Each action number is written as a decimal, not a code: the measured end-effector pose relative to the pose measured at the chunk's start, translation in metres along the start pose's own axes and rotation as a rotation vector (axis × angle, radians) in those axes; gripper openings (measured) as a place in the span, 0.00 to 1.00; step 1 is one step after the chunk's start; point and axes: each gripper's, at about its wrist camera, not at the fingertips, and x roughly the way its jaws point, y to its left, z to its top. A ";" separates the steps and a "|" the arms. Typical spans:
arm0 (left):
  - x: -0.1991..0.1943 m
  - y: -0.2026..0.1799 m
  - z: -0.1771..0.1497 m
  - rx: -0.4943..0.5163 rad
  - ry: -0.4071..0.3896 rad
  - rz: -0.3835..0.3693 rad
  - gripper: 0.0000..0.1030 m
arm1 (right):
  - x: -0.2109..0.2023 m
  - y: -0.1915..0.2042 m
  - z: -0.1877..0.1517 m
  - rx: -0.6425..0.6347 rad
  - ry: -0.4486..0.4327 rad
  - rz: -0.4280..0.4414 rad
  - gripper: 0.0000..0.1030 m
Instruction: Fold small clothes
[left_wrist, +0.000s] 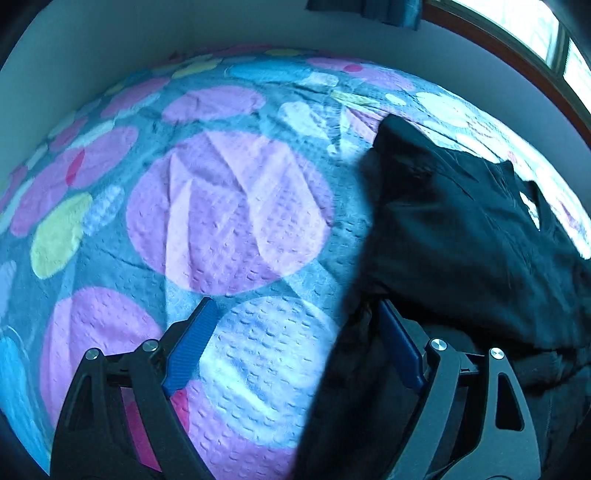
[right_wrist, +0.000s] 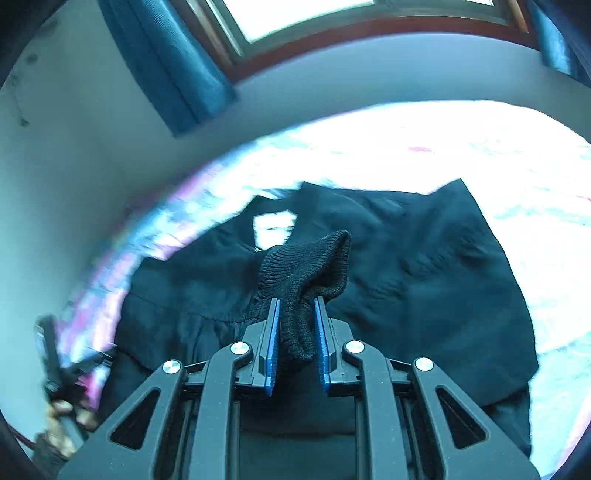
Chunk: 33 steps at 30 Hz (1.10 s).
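Note:
A black garment (right_wrist: 406, 280) lies spread on the bed, and its ribbed knit cuff (right_wrist: 306, 273) is pinched between the blue pads of my right gripper (right_wrist: 297, 304), which is shut on it and holds it above the rest of the cloth. In the left wrist view the same black garment (left_wrist: 454, 229) fills the right side. My left gripper (left_wrist: 295, 306) is open wide, with its right finger (left_wrist: 399, 339) at the garment's left edge and its left finger (left_wrist: 192, 343) over the bedspread. It holds nothing.
The bed is covered by a quilted bedspread (left_wrist: 229, 206) with large pink, white, yellow and blue circles. A pale wall (left_wrist: 110, 44) borders the bed. A wood-framed window (right_wrist: 314, 22) and blue curtain (right_wrist: 166, 66) are behind it. The other gripper (right_wrist: 59, 369) shows blurred at lower left.

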 end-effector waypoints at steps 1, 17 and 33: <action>-0.001 0.002 -0.001 -0.008 -0.005 -0.004 0.85 | 0.010 -0.011 -0.005 0.028 0.037 -0.012 0.17; 0.004 -0.006 -0.004 0.031 0.004 0.032 0.90 | 0.015 -0.053 -0.024 0.167 0.033 -0.019 0.17; -0.062 0.031 -0.066 0.098 0.103 -0.305 0.92 | -0.087 -0.108 -0.063 0.235 0.108 0.085 0.50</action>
